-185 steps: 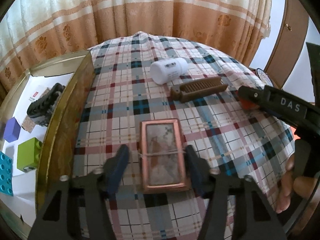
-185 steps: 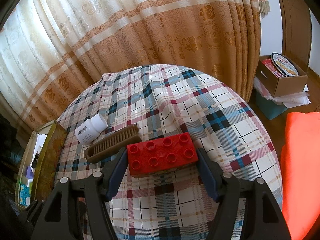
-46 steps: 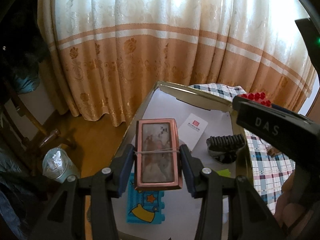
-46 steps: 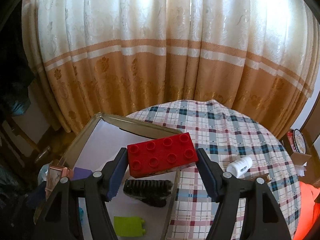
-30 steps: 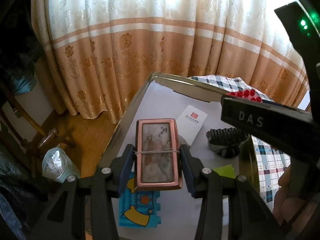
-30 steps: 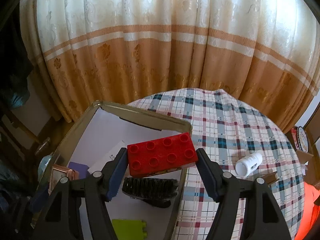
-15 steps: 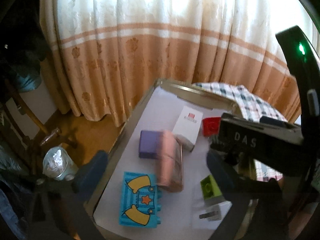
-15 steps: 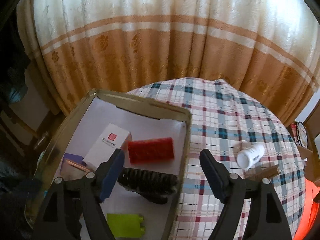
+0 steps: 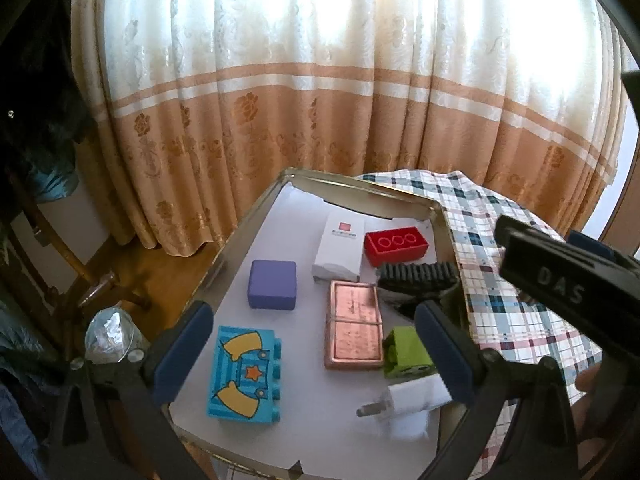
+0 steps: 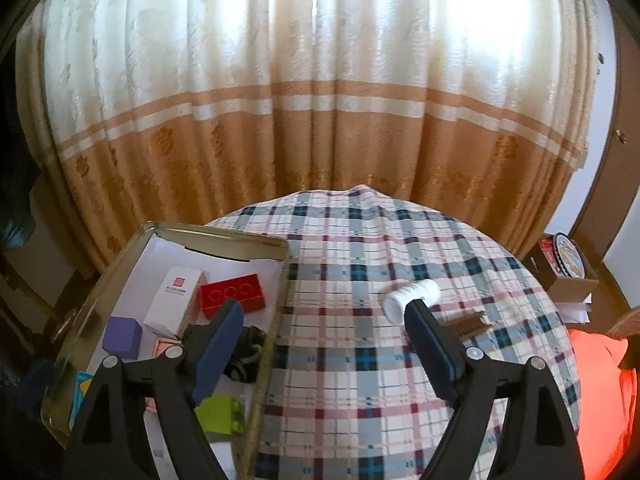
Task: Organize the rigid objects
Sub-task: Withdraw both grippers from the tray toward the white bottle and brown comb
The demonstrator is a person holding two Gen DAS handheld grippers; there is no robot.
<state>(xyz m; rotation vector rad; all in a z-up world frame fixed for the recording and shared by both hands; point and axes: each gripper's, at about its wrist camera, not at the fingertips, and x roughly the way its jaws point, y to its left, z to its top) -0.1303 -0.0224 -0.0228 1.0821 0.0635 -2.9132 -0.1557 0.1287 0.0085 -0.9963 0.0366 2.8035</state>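
Both tongs released, right gripper (image 10: 324,340) jaws just widening above tray rim (image 10: 276,320); left gripper (image 9: 312,344) over tray, clutching nothing.

The copper-framed case (image 9: 353,325), clamped in the left gripper (image 9: 312,354) a second ago, now lies flat in the tray (image 9: 360,188), between the purple cube (image 9: 272,285) and the green block (image 9: 406,352). That gripper's jaws now stand wide with nothing between them. The red brick (image 10: 232,291), earlier held over the tray by the right gripper (image 10: 326,344), now rests at the tray's far right beside the white box (image 10: 174,300). The right jaws have just been opening and are empty, now over the plaid cloth (image 10: 360,360).
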